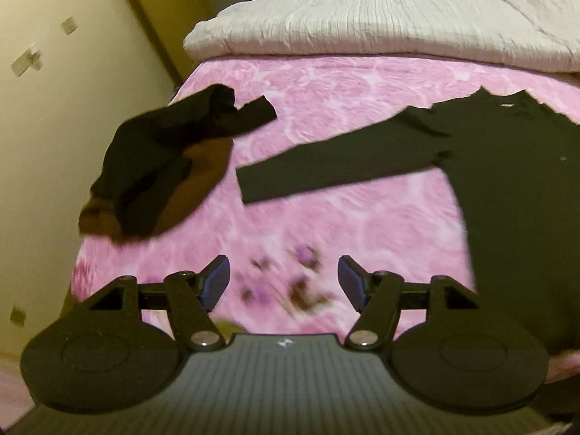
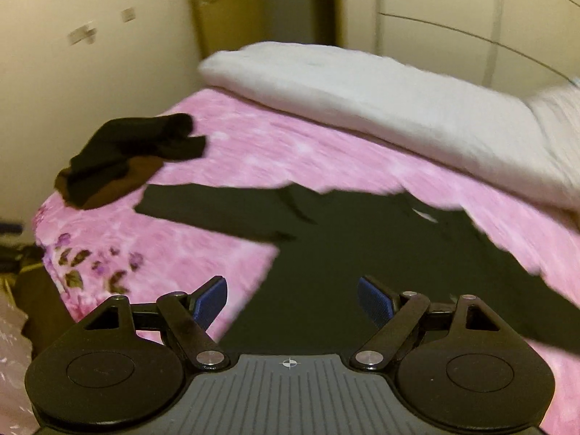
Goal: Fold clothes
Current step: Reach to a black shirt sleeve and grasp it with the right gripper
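Note:
A dark long-sleeved shirt (image 1: 514, 166) lies spread flat on the pink bed cover (image 1: 326, 83), one sleeve (image 1: 326, 170) stretched out to the left. It also shows in the right wrist view (image 2: 326, 253), sleeve (image 2: 210, 210) out to the left. My left gripper (image 1: 284, 282) is open and empty, above the pink cover, left of the shirt's body. My right gripper (image 2: 292, 304) is open and empty, above the shirt's lower body.
A heap of black and brown clothes (image 1: 163, 166) lies near the bed's left edge, also in the right wrist view (image 2: 127, 159). A folded white quilt (image 1: 362, 25) lies across the far side of the bed. A wall and door stand at the left.

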